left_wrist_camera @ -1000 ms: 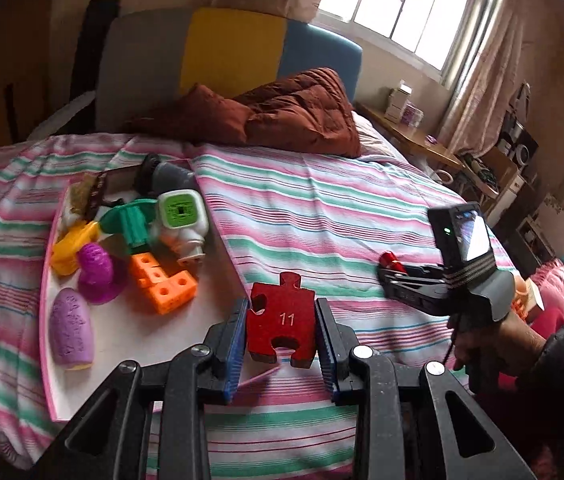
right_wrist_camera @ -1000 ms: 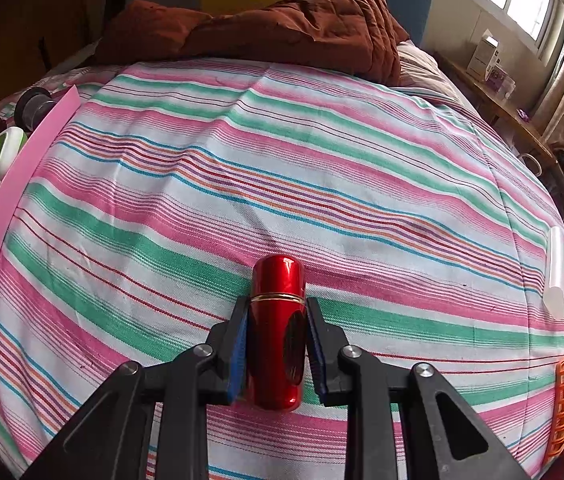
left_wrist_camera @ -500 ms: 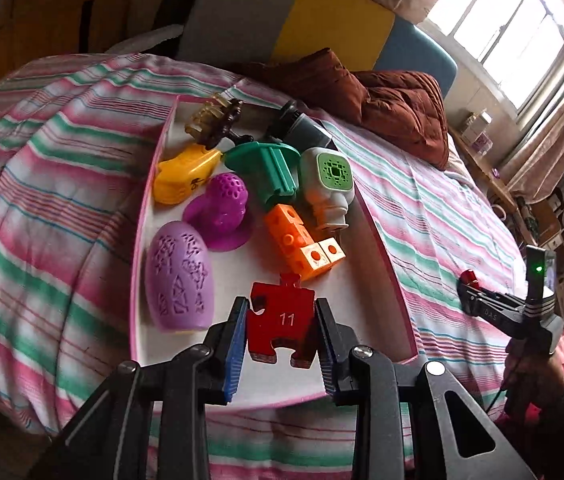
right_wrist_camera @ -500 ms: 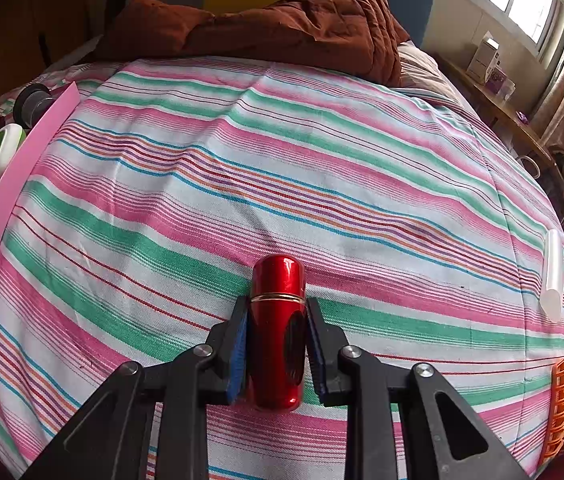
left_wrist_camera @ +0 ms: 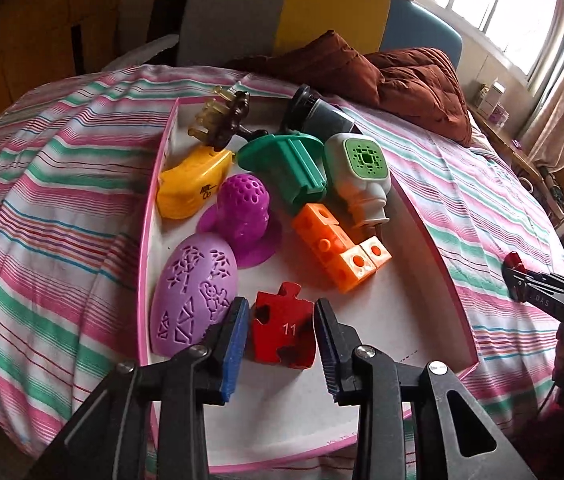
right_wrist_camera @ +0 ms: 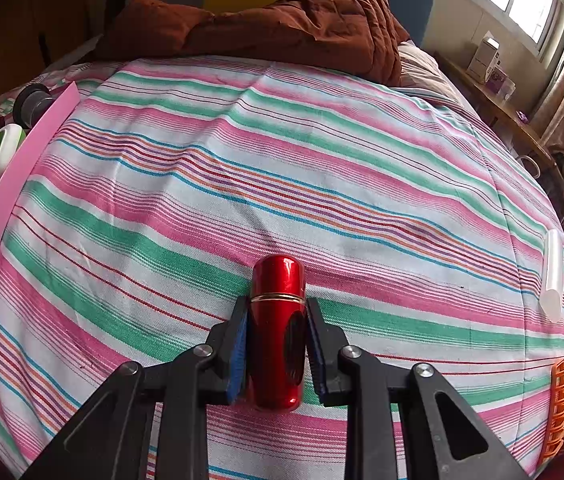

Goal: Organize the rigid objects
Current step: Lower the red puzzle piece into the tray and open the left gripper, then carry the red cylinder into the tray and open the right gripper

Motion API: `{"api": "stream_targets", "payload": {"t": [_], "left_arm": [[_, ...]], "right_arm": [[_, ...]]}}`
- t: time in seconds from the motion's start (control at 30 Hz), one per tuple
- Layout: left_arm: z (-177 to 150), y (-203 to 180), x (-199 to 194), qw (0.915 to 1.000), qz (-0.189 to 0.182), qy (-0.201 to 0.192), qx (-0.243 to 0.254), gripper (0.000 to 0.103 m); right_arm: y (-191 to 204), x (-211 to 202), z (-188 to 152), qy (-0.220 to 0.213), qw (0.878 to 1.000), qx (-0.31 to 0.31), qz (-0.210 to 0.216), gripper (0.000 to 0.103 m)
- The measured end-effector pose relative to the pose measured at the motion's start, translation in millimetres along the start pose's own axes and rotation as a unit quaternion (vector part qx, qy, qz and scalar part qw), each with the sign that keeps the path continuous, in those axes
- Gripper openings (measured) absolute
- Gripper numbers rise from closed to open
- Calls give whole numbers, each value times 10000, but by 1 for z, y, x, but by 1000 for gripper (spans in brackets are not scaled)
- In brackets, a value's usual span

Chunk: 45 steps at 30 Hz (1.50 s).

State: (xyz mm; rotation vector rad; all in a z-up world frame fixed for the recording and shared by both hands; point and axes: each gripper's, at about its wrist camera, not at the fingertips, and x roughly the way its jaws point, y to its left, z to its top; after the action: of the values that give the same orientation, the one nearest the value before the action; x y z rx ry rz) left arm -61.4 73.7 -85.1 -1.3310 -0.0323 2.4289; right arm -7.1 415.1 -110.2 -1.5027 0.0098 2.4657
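Left hand-held gripper (left_wrist_camera: 282, 334): jaws just parting around puzzle piece (left_wrist_camera: 282, 330) | right hand-held gripper (right_wrist_camera: 278, 338): clamped on red cylinder (right_wrist_camera: 278, 320)

striped bedsheet (right_wrist_camera: 321, 168), brown quilt (right_wrist_camera: 282, 24), window (left_wrist_camera: 493, 4)

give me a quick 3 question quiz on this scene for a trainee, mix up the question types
1. True or false: the right gripper has its jaws clamped on a glossy red metal cylinder.
2. Which number is printed on the red jigsaw-shaped puzzle piece between the left gripper jaws? A) 7 B) 11 C) 20
3. Fill in: the puzzle piece sits inside the shallow white tray with a ____ rim, next to the lilac egg-shaped plastic toy.

Key: 1 true; 2 B; 3 pink. Note: the left jaws have just been opening, and a gap shows beside the piece on the right.
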Motion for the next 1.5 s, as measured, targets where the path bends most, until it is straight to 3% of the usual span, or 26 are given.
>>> {"api": "stream_targets", "payload": {"t": [0.43, 0.93, 1.37, 1.5], "left_arm": [[-5, -14, -41, 9981, 189, -541, 238, 40], [-12, -8, -61, 9975, 242, -654, 131, 45], [-17, 12, -68, 9967, 414, -700, -88, 45], [-20, 21, -68, 9964, 502, -661, -194, 45]], "right_arm": [[-1, -1, -2, -14, 10000, -29, -46, 26], [9, -13, -9, 391, 9988, 112, 274, 26], [48, -35, -24, 352, 9947, -17, 964, 26], [63, -49, -21, 97, 9896, 11, 1435, 26]]}}
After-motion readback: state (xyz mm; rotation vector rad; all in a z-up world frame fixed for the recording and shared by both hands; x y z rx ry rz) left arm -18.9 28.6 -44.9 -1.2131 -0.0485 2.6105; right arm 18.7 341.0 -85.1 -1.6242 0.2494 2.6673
